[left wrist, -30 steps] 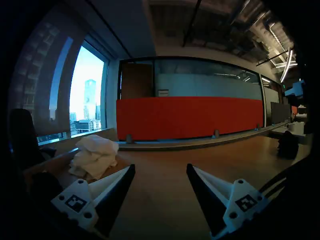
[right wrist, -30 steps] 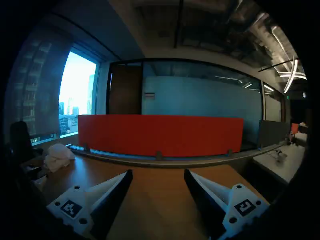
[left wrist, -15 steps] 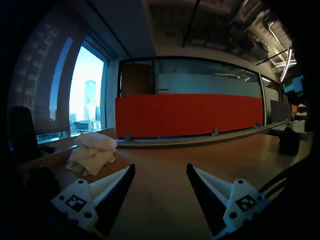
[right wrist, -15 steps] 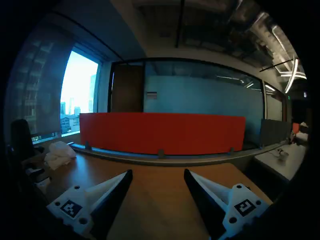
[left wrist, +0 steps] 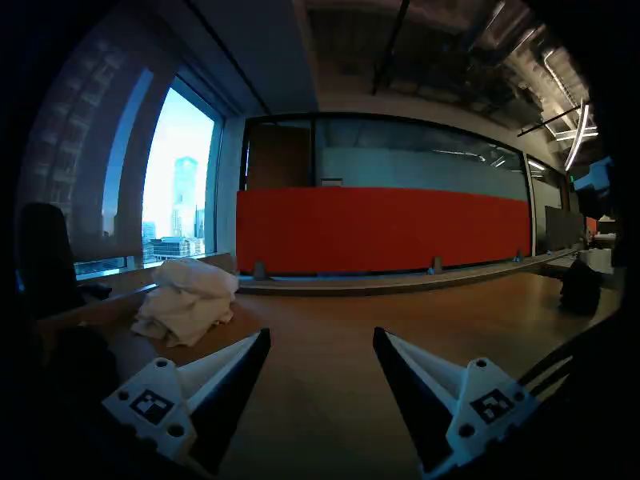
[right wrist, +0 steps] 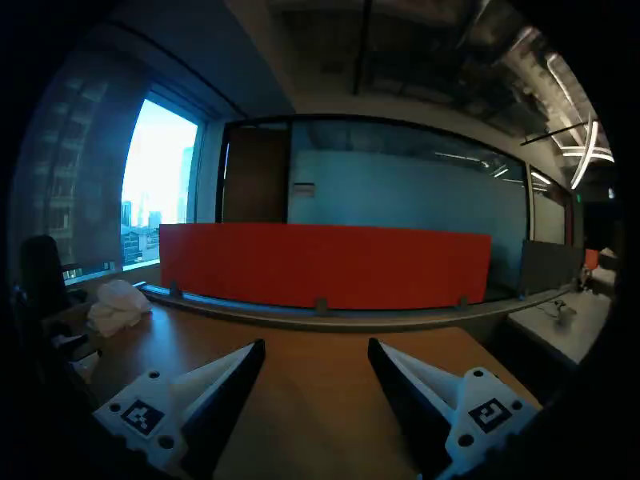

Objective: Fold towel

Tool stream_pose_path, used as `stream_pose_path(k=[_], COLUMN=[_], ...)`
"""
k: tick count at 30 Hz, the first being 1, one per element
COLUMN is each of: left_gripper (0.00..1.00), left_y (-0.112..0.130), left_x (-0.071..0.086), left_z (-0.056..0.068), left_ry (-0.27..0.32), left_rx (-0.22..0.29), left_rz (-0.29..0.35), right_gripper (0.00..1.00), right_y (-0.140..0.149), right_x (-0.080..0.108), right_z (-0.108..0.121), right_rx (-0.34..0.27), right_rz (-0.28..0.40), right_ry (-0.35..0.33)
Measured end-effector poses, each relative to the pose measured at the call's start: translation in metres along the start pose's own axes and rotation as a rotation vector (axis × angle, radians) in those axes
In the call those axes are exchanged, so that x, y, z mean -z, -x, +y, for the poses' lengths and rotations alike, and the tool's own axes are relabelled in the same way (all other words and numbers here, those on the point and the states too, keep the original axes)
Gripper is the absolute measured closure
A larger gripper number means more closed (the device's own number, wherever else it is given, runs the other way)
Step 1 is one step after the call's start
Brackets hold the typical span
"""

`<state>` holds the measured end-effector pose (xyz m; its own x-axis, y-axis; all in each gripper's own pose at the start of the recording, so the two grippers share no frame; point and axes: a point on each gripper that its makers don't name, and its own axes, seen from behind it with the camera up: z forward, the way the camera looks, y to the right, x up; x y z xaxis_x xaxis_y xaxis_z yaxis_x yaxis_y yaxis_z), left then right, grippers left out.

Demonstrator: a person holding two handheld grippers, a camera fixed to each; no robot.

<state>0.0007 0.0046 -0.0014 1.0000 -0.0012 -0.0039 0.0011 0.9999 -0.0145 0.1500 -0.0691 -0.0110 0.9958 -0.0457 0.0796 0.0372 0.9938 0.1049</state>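
On the wooden desk, far over to the left side, the white towel lies in a crumpled heap. It is not folded. It sits well apart from both grippers, and nothing touches it.

Not much has changed from a moment ago. In the left gripper view the towel and the red wall panel have slid a tiny bit to the right. In the right gripper view the red panel sits a little higher than before. The towel is small and far off there, close to the window side of the desk.

The left gripper has its jaws wide apart, the same as before, with bare desk between them. The right gripper also has its jaws wide apart and holds nothing.

Each finger has a square black-and-white marker on it. It is a pattern, not words. A small sign hangs on the far wall, too small to read.
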Motion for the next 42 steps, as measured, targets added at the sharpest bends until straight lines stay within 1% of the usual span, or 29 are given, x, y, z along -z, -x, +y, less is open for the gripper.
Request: stream_pose_path(k=[9,15,21,27,33,38,42], left_gripper=[0.05,0.05,0.05,0.05,0.05,0.05,0.05], left_y=[0.001,0.001,0.001,0.001,0.001,0.001,0.001], left_x=[0.000,-0.001,0.000,0.000,0.000,0.000,0.000], left_z=[-0.001,-0.001,-0.001,-0.001,-0.001,-0.001,-0.001], left_ry=[0.000,0.000,0.000,0.000,0.000,0.000,0.000], left_rx=[-0.001,0.000,-0.001,0.000,-0.001,-0.001,-0.001], left_rz=[-0.003,-0.003,-0.003,-0.003,-0.003,-0.003,-0.003], right_gripper=[0.01,0.01,0.01,0.01,0.01,0.01,0.01], right_y=[-0.002,-0.004,-0.020,-0.031,-0.030,-0.021,-0.008], right_x=[-0.001,-0.002,-0.002,-0.004,-0.003,-0.002,-0.001], right_z=[-0.001,0.003,0.015,0.036,0.053,0.057,0.061], right_rx=[0.001,0.010,0.027,0.031,0.030,0.038,0.016], right_rz=[0.001,0.015,0.062,0.100,0.123,0.147,0.145], right_ry=[-0.002,0.001,0.027,0.067,0.096,0.092,0.089])
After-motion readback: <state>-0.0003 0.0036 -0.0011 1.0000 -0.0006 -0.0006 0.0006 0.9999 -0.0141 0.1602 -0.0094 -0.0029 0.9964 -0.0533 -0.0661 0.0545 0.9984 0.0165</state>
